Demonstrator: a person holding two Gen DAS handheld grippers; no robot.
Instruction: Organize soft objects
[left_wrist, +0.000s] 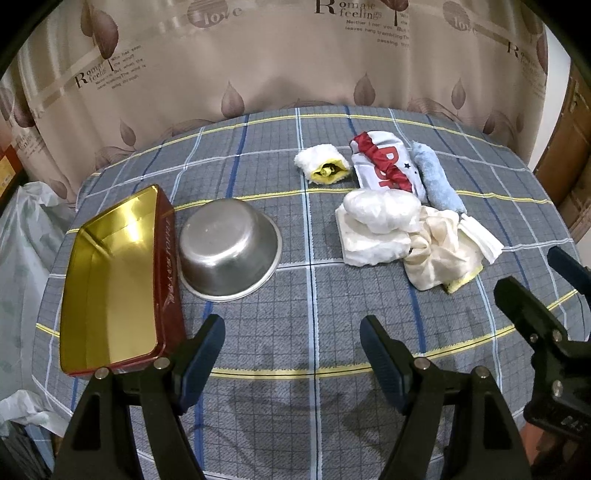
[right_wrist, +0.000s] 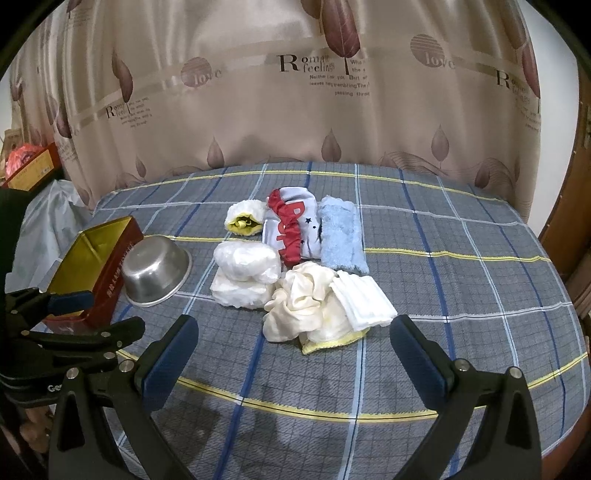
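- Left wrist view: the left gripper (left_wrist: 291, 354) hangs wide open and empty over the near edge of the grey plaid-covered table (left_wrist: 258, 177). A gold-lined red rectangular tin (left_wrist: 110, 280) and an upturned steel bowl (left_wrist: 227, 249) sit by the left edge.
- Right wrist view: the right gripper (right_wrist: 293, 354) gapes empty, near a heap of cream and white soft cloths (right_wrist: 321, 306) mid-table, touching a folded pale-blue fluffy towel (right_wrist: 341, 238).

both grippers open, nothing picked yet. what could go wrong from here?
1. The cream cloth, folded white cloth and yellow-edged cloth overlap; the right hand-held gripper may well lift several at once.
2. The steel bowl lies upside down against the red tin, so a cloth dropped there would likely slide off.
3. The bagged white bundle looks slippery and may slip from the pads.
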